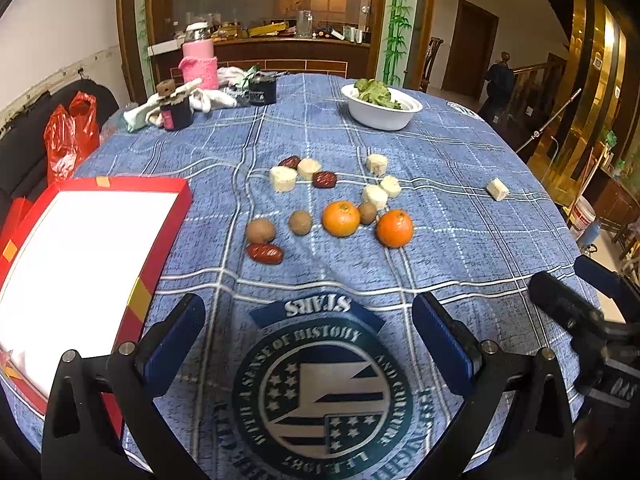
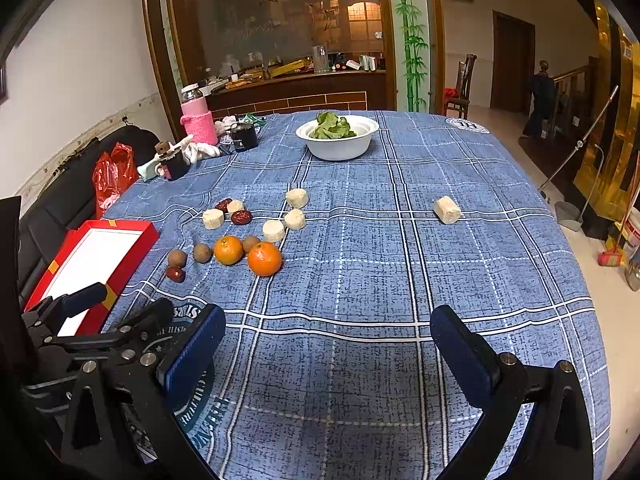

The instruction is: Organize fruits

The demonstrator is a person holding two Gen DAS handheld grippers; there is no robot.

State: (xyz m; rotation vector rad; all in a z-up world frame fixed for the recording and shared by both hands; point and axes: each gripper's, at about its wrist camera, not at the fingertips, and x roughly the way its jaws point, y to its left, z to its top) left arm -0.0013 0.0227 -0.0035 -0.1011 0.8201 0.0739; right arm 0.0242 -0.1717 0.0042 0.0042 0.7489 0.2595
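Observation:
Fruit lies loose on the blue checked tablecloth: two oranges, three brown round fruits, three red dates and several pale cut chunks, one chunk apart at the right. A red box with a white inside sits at the left. My left gripper hangs open over the round emblem, short of the fruit, with nothing between its fingers. My right gripper is open over bare cloth, to the right of the left one, also holding nothing. Both oranges lie ahead and left of it.
A white bowl of green leaves stands at the far side. A pink-sleeved jar, dark jars and white cloths crowd the far left. A red plastic bag rests on a black seat beyond the table's left edge. A broom and dustpan stand on the floor at right.

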